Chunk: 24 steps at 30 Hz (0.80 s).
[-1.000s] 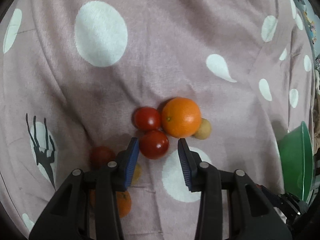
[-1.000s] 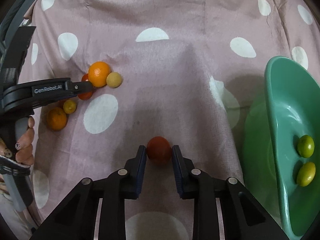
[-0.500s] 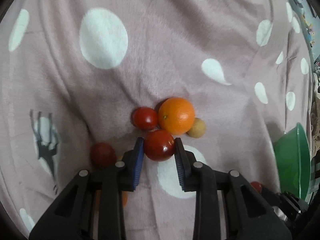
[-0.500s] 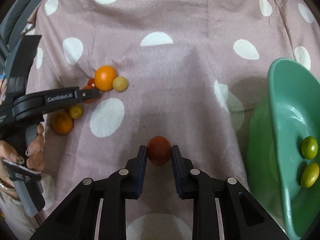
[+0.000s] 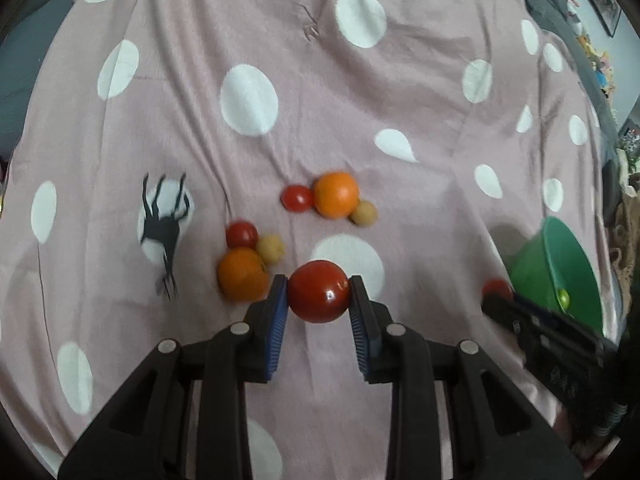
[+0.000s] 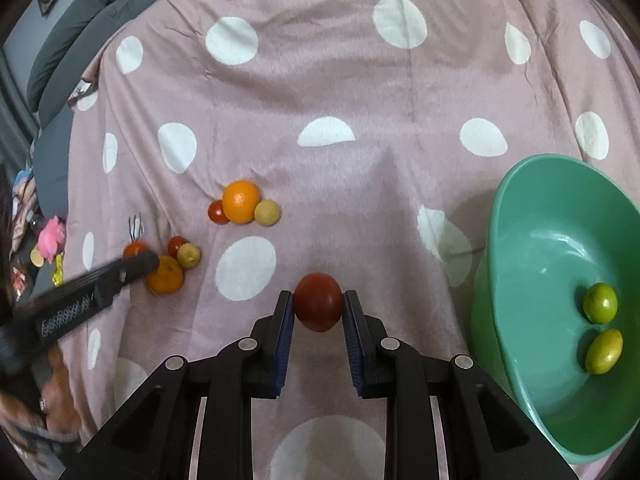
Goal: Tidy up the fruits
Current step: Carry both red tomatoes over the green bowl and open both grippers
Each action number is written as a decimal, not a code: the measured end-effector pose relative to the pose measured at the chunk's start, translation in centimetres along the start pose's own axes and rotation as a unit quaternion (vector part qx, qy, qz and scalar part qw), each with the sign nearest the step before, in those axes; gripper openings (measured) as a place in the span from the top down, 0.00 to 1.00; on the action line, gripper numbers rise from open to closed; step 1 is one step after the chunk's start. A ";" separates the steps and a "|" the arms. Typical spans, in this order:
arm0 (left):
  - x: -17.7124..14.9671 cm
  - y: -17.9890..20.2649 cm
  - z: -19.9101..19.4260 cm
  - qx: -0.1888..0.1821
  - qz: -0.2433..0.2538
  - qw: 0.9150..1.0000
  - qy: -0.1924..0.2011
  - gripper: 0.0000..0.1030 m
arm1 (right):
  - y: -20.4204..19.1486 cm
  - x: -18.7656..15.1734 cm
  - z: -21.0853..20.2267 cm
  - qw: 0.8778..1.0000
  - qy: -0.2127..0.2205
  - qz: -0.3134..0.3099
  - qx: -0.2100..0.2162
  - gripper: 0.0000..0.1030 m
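My left gripper [image 5: 319,300] is shut on a red tomato [image 5: 319,297] and holds it above the pink spotted cloth [image 5: 300,80]. My right gripper [image 6: 318,307] is shut on another red tomato [image 6: 319,302], left of the green bowl [image 6: 516,280], which holds two green limes [image 6: 599,303]. On the cloth lie an orange [image 5: 336,194] with a small tomato [image 5: 297,198] and a yellowish fruit [image 5: 364,213], and nearer, a second orange [image 5: 242,274] with a tomato [image 5: 241,234] and a yellow fruit [image 5: 271,249].
The green bowl also shows at the right of the left wrist view [image 5: 572,264], with the right gripper's black body [image 5: 552,332] in front of it. Grey cushions [image 6: 80,32] lie beyond the cloth's far left edge. Small bright items [image 6: 50,236] sit off the cloth at left.
My left gripper closed on the red tomato and lifted it up and back from the fruit cluster. My right gripper kept its tomato and rose a little.
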<state>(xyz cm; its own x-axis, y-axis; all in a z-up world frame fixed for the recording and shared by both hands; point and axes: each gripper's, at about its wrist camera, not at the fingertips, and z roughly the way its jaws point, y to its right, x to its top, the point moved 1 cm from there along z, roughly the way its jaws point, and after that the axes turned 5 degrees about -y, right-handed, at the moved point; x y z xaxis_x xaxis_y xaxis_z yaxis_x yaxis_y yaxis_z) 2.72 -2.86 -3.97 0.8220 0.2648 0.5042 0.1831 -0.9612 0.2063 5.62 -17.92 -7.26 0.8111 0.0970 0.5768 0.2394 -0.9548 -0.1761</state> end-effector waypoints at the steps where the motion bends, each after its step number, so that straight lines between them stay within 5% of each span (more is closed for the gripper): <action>1: -0.5 0.0 -0.1 -0.004 -0.002 1.000 0.001 0.72 | 0.0 0.0 -0.1 1.000 0.001 0.001 -0.001 0.75; 24: -2.1 2.7 -1.6 -0.009 0.049 0.998 0.024 0.71 | 0.5 0.1 -3.4 0.999 0.043 0.014 -0.011 0.75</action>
<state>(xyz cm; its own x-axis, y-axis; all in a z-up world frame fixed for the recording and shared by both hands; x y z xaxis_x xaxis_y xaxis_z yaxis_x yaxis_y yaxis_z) 0.65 -5.92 -3.11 0.8087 0.1732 0.5621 0.0927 -0.9812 0.1690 4.04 -19.34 -4.57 0.7684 0.0469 0.6383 0.2052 -0.9627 -0.1764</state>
